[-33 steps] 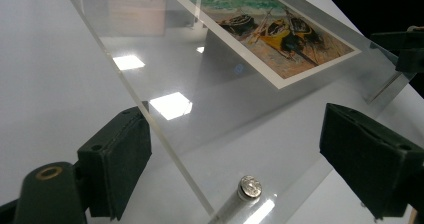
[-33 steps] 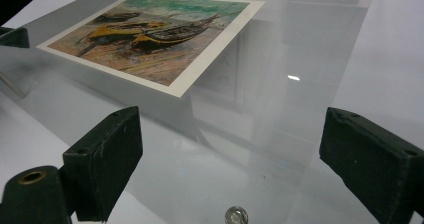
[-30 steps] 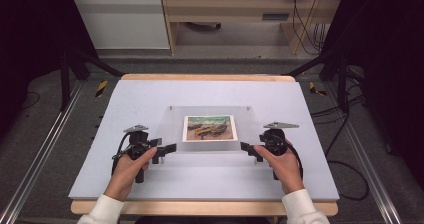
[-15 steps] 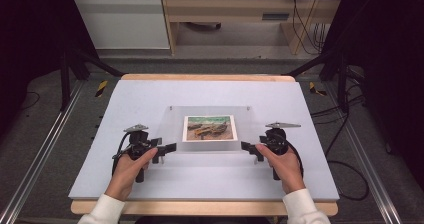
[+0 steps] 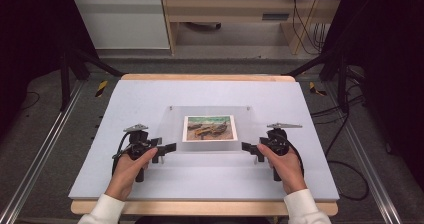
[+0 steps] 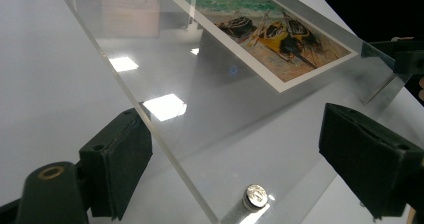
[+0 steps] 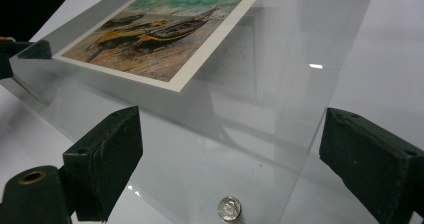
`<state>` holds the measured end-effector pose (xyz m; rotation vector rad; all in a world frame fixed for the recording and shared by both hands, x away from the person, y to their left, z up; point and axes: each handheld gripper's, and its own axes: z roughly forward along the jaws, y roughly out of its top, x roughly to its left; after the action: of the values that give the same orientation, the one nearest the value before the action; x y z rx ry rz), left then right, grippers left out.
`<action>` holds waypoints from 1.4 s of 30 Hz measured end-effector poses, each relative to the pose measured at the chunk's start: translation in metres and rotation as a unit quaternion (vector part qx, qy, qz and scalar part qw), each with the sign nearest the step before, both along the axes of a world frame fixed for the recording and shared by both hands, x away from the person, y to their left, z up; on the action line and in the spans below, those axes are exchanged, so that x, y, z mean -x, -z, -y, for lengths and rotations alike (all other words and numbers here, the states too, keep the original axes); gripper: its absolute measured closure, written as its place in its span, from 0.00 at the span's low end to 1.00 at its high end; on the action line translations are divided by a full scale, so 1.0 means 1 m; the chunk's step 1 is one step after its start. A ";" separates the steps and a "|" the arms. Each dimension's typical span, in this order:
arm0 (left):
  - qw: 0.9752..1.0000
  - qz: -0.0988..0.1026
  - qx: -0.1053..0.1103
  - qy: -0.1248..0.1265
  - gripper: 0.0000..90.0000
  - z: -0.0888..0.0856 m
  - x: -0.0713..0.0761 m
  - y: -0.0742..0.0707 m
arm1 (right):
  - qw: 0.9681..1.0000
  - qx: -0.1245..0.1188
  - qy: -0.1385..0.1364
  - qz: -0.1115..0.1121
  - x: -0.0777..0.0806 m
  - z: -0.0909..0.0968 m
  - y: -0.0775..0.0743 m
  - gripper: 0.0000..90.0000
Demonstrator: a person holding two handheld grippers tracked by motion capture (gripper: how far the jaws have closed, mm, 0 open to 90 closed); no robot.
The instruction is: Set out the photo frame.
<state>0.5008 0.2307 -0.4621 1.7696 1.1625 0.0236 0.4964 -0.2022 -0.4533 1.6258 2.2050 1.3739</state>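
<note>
Frame (image 5: 210,129): clear acrylic, boat print (image 5: 209,128) centred, silver corner studs. Left gripper (image 5: 167,148) at 8 o'clock, right gripper (image 5: 247,147) at 4; both jaws spread wide.

white table (image 5: 150,99), acrylic pic frame (image 5: 210,129) on it

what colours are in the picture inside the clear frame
Green at the top, yellow and dark boats on sandy orange-brown, with a white border; the picture shows best in the right gripper view.

No readable text, label or number anywhere.
</note>
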 end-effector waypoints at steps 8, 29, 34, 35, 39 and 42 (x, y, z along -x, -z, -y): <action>1.000 -0.001 -0.004 0.000 0.16 0.000 -0.001 -0.001 | 1.000 -0.006 0.002 -0.002 0.000 -0.002 0.002 0.14; 0.998 0.046 -0.028 -0.026 0.27 0.003 -0.003 -0.007 | 0.998 0.032 0.009 0.052 0.002 -0.006 -0.004 0.18; 0.997 0.061 -0.034 -0.032 0.29 0.004 0.003 -0.008 | 0.997 0.045 0.009 0.066 0.009 -0.008 -0.006 0.18; 0.997 0.063 -0.034 -0.034 0.30 0.004 0.005 -0.008 | 0.997 0.048 0.008 0.067 0.010 -0.008 -0.007 0.19; 0.996 0.071 -0.037 -0.035 0.33 0.003 0.010 -0.010 | 0.996 0.056 0.008 0.076 0.017 -0.008 -0.008 0.21; 0.996 0.076 -0.044 -0.035 0.35 0.003 0.013 -0.011 | 0.994 0.065 0.004 0.088 0.020 -0.007 -0.009 0.23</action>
<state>0.4876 0.2275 -0.4509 1.7698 1.1270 0.2508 0.4760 -0.1952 -0.4444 1.4111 2.1361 1.2876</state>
